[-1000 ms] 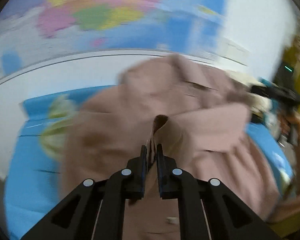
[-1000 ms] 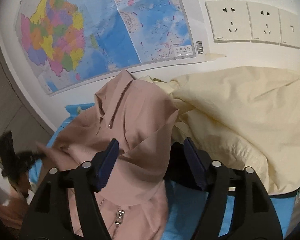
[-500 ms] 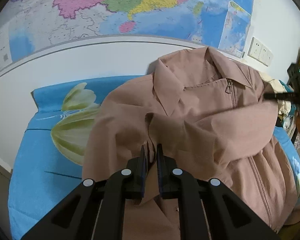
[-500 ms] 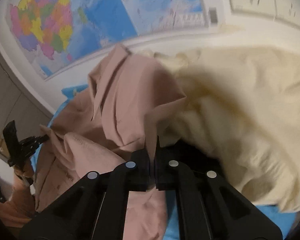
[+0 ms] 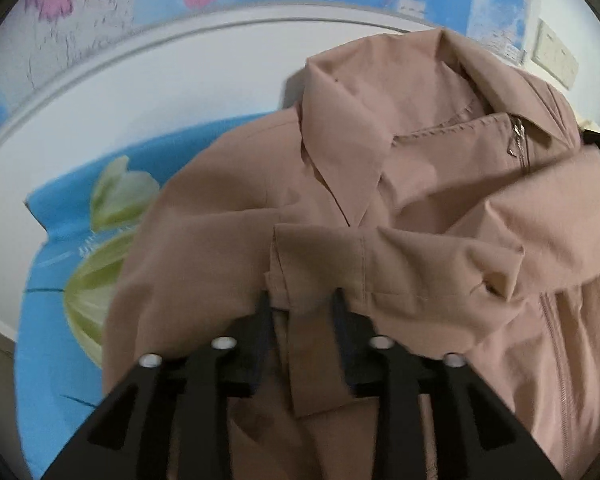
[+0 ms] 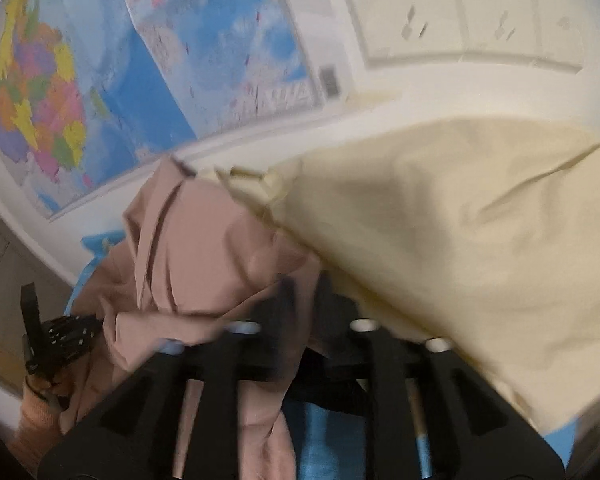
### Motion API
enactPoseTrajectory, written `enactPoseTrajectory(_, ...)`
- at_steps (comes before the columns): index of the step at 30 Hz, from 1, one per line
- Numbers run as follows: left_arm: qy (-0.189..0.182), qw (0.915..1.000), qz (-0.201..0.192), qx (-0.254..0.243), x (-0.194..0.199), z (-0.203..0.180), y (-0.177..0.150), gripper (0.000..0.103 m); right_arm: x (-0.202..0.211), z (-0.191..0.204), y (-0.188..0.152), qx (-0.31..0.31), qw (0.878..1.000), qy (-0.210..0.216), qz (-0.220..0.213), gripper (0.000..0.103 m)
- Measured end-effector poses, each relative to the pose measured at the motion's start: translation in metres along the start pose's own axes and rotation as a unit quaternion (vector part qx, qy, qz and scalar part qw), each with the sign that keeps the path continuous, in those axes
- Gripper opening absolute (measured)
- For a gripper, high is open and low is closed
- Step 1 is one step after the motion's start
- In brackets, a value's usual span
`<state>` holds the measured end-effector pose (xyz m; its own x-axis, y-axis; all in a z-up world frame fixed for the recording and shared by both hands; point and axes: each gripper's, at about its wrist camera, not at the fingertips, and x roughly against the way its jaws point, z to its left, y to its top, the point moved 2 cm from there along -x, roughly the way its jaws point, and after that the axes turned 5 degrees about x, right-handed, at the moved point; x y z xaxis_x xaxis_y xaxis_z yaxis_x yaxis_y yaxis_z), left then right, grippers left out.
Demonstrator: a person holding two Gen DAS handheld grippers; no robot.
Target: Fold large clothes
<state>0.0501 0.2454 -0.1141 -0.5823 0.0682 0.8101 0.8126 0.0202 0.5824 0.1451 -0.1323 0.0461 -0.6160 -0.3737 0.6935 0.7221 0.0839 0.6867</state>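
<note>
Pink jacket (image 5: 380,208) spread on blue bedsheet (image 5: 48,264), collar toward wall. Left tool (image 5: 300,300) opening, sleeve cuff (image 5: 320,264) loose between jaws. Right tool (image 6: 306,280) opening too, pink fabric draped between jaws. Soft, light, floppy, likely slippery; best pinched at cuff or hem seams.

The dusty-pink zip jacket (image 5: 400,184) lies front-up (sleeves folded across its chest), collar toward the wall.
</note>
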Motion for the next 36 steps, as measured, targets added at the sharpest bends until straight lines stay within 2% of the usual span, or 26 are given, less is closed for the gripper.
enactPoseTrajectory(1, -0.004, 1.0, -0.003, -0.003, 0.001, 0.001, 0.001, 0.03, 0.015, 0.007, 0.001, 0.012, 1.0, -0.011, -0.026, 0.063)
enactPoseTrajectory(2, -0.004, 1.0, -0.006, -0.005, 0.002, 0.002, 0.002, 0.03, 0.026, 0.016, 0.002, 0.027, 0.998, -0.013, -0.047, 0.063)
enactPoseTrajectory(3, -0.002, 1.0, -0.007, -0.005, 0.003, 0.003, 0.002, 0.03, 0.039, 0.033, -0.001, 0.055, 0.996, 0.003, -0.066, 0.063)
enactPoseTrajectory(5, -0.005, 1.0, -0.007, -0.004, 0.002, 0.004, 0.003, 0.029, 0.047, 0.063, -0.005, 0.099, 0.992, 0.046, -0.07, 0.063)
enactPoseTrajectory(8, -0.001, 1.0, -0.003, -0.001, -0.002, 0.004, 0.008, 0.026, 0.031, 0.131, -0.031, 0.197, 0.974, 0.104, -0.031, 0.062)
enactPoseTrajectory(10, 0.001, 1.0, 0.002, 0.004, -0.004, 0.005, 0.01, 0.026, -0.002, 0.174, -0.053, 0.249, 0.958, 0.141, 0.017, 0.056)
enactPoseTrajectory(12, -0.001, 1.0, 0.004, 0.008, -0.003, 0.006, 0.012, 0.028, -0.031, 0.201, -0.068, 0.278, 0.948, 0.146, 0.049, 0.05)
enactPoseTrajectory(14, -0.007, 0.9999, -0.005, 0.01, 0.009, 0.009, 0.012, 0.045, -0.066, 0.22, -0.077, 0.283, 0.942, 0.162, 0.084, 0.046)
enactPoseTrajectory(16, -0.007, 0.9996, -0.026, 0.01, 0.026, 0.013, 0.009, 0.049, -0.096, 0.23, -0.081, 0.283, 0.939, 0.162, 0.11, 0.044)
enactPoseTrajectory(19, 0.004, 0.9985, -0.051, 0.019, 0.058, 0.026, -0.001, 0.062, -0.128, 0.223, -0.079, 0.276, 0.945, 0.121, 0.123, 0.039)
enactPoseTrajectory(22, 0.017, 0.9971, -0.063, 0.039, 0.083, 0.044, -0.018, 0.068, -0.149, 0.199, -0.073, 0.241, 0.957, 0.085, 0.137, 0.032)
enactPoseTrajectory(24, 0.018, 0.997, -0.059, 0.048, 0.094, 0.053, -0.035, 0.069, -0.152, 0.192, -0.074, 0.225, 0.96, 0.089, 0.141, 0.031)
enactPoseTrajectory(27, 0.042, 0.9971, -0.039, 0.049, 0.101, 0.06, -0.06, 0.073, -0.148, 0.185, -0.072, 0.224, 0.962, 0.077, 0.137, 0.031)
enactPoseTrajectory(29, 0.029, 0.9978, -0.027, 0.053, 0.101, 0.061, -0.071, 0.076, -0.143, 0.186, -0.072, 0.218, 0.963, 0.078, 0.14, 0.034)
enactPoseTrajectory(31, 0.012, 0.9985, -0.019, 0.051, 0.098, 0.057, -0.08, 0.077, -0.136, 0.186, -0.074, 0.217, 0.963, 0.082, 0.141, 0.047)
enactPoseTrajectory(32, 0.0, 0.9988, -0.012, 0.047, 0.097, 0.053, -0.084, 0.082, -0.133, 0.188, -0.075, 0.217, 0.962, 0.086, 0.14, 0.05)
enactPoseTrajectory(33, -0.011, 0.9991, -0.003, 0.04, 0.094, 0.047, -0.089, 0.083, -0.13, 0.193, -0.074, 0.218, 0.962, 0.088, 0.135, 0.055)
enactPoseTrajectory(36, -0.036, 0.9988, 0.009, 0.032, 0.089, 0.039, -0.101, 0.079, -0.11, 0.19, -0.076, 0.21, 0.965, 0.102, 0.121, 0.061)
